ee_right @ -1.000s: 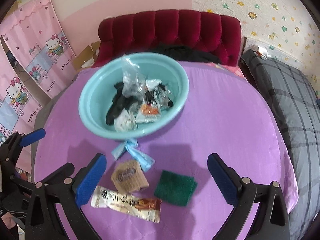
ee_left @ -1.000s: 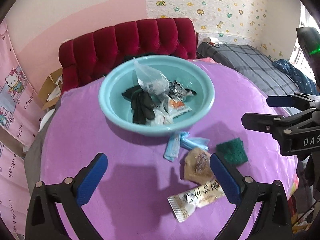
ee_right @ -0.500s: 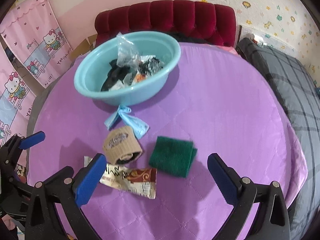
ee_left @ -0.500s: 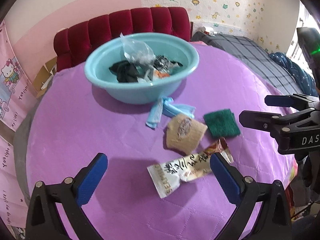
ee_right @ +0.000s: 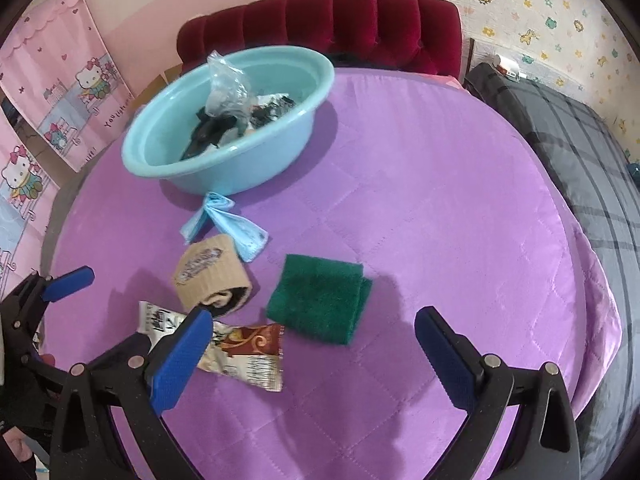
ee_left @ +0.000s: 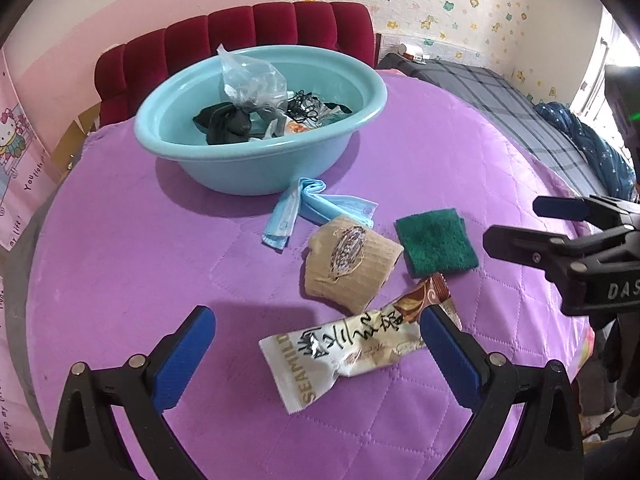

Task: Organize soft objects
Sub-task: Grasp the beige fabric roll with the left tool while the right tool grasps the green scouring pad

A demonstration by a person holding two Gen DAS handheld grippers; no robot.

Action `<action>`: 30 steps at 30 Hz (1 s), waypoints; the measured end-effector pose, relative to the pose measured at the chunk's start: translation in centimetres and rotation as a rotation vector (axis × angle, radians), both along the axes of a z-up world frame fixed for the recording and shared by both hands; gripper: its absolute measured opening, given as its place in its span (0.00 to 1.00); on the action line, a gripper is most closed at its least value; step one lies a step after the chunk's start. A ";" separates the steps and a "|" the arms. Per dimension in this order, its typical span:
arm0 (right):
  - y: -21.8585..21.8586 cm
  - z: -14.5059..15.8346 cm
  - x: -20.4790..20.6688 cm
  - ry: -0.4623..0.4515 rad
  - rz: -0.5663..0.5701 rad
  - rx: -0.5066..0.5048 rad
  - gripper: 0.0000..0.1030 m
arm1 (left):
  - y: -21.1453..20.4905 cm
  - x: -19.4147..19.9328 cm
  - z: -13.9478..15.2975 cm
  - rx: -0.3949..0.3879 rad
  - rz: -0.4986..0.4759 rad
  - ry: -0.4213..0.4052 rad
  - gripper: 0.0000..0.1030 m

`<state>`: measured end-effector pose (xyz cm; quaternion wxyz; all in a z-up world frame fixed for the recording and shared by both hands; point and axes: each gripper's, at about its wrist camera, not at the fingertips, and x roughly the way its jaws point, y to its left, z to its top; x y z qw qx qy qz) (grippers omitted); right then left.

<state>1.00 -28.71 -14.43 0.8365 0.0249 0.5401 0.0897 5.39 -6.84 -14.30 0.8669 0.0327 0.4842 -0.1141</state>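
A light blue basin (ee_left: 260, 176) (ee_right: 224, 168) holds a clear plastic bag, black cloth and small packets. In front of it on the purple quilted table lie a blue face mask (ee_left: 316, 208) (ee_right: 236, 228), a tan knitted cuff (ee_left: 352, 264) (ee_right: 212, 276), a green scouring pad (ee_left: 436, 240) (ee_right: 320, 300) and a white-brown snack packet (ee_left: 360, 344) (ee_right: 244, 352). My left gripper (ee_left: 316, 356) is open, low over the packet. My right gripper (ee_right: 316, 352) is open, just before the green pad; it also shows in the left wrist view (ee_left: 560, 232).
A red tufted headboard (ee_right: 320, 28) stands behind the table. A grey plaid bed (ee_right: 580, 152) lies to the right. Pink cartoon curtains (ee_right: 52, 100) hang at the left. The table edge (ee_right: 592, 320) curves round at the right.
Both grippers have come down and forward toward the loose items; the packet, cuff and pad now look larger and closer. Nothing was grasped.
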 end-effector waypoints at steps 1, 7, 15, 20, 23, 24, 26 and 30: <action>-0.1 -0.1 0.1 0.004 -0.001 0.005 1.00 | -0.2 0.2 -0.1 -0.003 0.000 0.001 1.00; -0.6 -1.1 0.4 0.018 -0.002 0.003 1.00 | -1.2 1.7 -1.7 -0.027 -0.016 0.028 1.00; -1.1 -2.9 0.4 0.045 -0.022 0.030 1.00 | -2.4 3.2 -3.3 -0.032 -0.033 0.039 1.00; -1.4 -3.0 0.7 0.044 -0.027 0.023 1.00 | -2.6 4.0 -4.2 -0.045 -0.043 0.060 0.86; -1.6 -3.2 0.9 0.047 -0.033 0.022 1.00 | -2.7 4.3 -4.5 -0.038 -0.059 0.070 0.33; -1.6 -3.3 1.0 0.052 -0.034 0.021 1.00 | -2.7 4.3 -4.4 -0.033 -0.059 0.068 0.33; -1.6 -3.4 1.2 0.054 -0.037 0.020 1.00 | -2.4 4.1 -4.1 -0.057 -0.058 0.061 0.25; -1.4 -3.4 1.6 0.043 -0.035 0.002 1.00 | -1.4 3.5 -3.2 -0.067 -0.038 0.048 0.25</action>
